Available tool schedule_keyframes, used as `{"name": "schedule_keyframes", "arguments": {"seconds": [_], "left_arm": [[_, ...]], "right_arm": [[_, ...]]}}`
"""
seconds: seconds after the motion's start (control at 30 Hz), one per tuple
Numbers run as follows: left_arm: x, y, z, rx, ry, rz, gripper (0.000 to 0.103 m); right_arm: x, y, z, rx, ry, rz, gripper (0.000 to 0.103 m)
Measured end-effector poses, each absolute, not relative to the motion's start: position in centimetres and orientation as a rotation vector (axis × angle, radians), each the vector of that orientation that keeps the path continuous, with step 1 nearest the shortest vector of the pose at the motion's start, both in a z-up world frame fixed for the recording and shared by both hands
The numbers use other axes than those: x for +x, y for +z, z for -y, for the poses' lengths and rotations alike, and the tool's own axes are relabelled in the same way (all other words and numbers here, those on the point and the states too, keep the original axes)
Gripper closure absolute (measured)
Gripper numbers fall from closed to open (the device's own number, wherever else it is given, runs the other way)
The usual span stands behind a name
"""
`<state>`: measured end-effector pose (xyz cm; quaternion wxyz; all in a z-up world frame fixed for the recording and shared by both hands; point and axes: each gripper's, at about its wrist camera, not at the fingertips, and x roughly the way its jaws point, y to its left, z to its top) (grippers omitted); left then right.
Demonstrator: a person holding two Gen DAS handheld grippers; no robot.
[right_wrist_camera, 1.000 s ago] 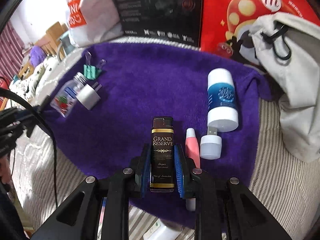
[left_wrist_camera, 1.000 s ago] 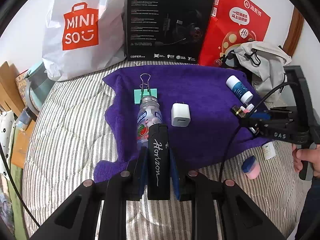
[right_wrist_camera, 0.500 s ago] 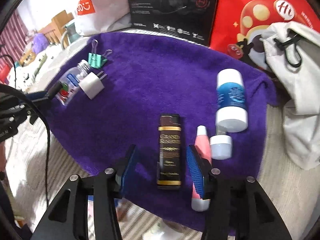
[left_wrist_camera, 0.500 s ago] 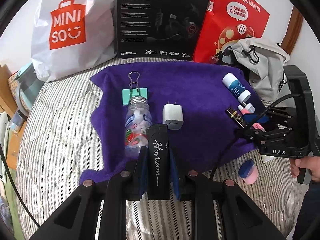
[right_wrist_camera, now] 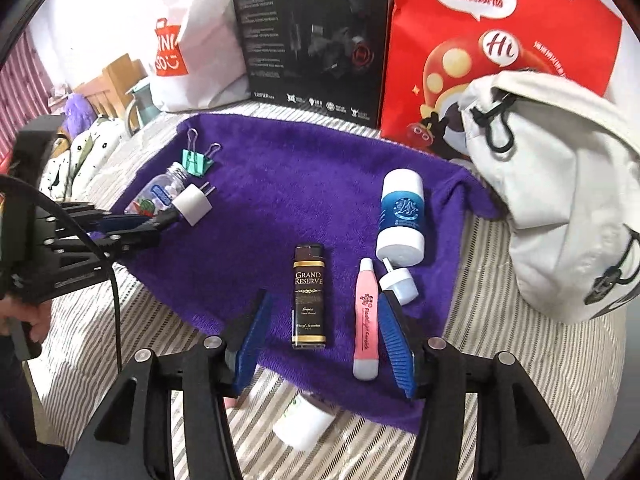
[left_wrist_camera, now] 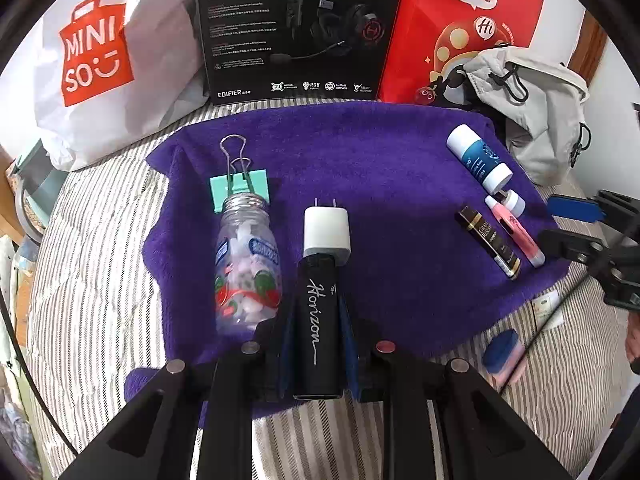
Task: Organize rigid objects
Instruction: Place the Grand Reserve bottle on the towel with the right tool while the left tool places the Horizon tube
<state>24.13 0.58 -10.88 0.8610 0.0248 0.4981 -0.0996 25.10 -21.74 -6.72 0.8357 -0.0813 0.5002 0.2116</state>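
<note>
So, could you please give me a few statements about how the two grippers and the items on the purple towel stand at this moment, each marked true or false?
1. The left gripper is shut on the black Horizon lighter. True.
2. The right gripper grips the Grand Reserve lighter. False: its jaws are open and the lighter lies flat on the purple towel between them.
3. The pink tube lies beside the Grand Reserve lighter. True.
4. The white charger stands on the striped bedding. False: it lies on the towel.
5. The binder clip is red. False: it is teal.
</note>
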Motion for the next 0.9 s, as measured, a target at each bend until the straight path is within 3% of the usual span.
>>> {"name": "schedule_keyframes", "arguments": {"seconds": [0.57, 0.9], "left_arm": [[25.3, -13.3, 1.0, 0.129, -0.184, -1.077, 0.082], [23.8, -13.7, 1.0, 0.121, -0.19, -1.083, 0.07]], "right_arm": [[23.5, -7.0, 22.8, -0.155, 0.458, -1.066, 0.046], [21.7, -5.8, 25.0, -0.111, 0.411, -1.049, 0.045]]}}
